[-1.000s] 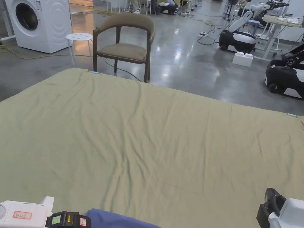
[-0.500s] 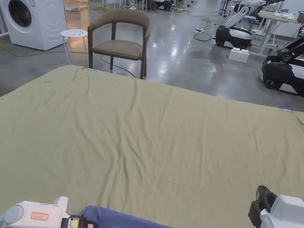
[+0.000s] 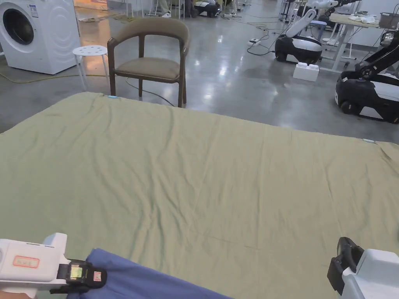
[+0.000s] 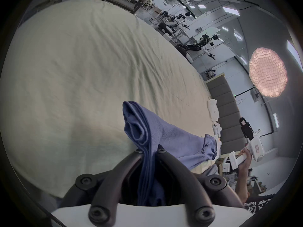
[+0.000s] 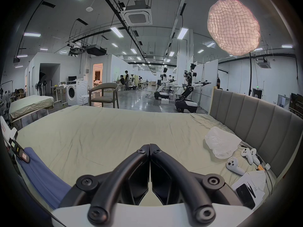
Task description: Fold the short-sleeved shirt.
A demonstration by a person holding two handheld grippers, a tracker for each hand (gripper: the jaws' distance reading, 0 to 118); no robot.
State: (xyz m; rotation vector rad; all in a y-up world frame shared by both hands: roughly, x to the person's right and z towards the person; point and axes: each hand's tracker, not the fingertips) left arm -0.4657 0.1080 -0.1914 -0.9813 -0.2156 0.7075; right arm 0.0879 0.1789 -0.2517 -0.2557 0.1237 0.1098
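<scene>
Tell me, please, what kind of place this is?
Probably a robotics lab or test hall, not a home. A bed, a chair and a washing machine stand on an open concrete floor, with wheeled robots parked nearby.

Shirt (image 4: pixel 165 137): soft blue knit cloth. Bed sheet (image 3: pixel 202 175): matt, creased green cloth. Fingers (image 5: pixel 131 170): matt black plastic. Floor (image 3: pixel 241 81): glossy. Chair (image 3: pixel 150 58): wood frame.

A robotics lab hall: wheeled robots (image 3: pixel 298 43), a washing machine (image 3: pixel 37 35) and a bed (image 3: pixel 202 167) on bare concrete.
</scene>
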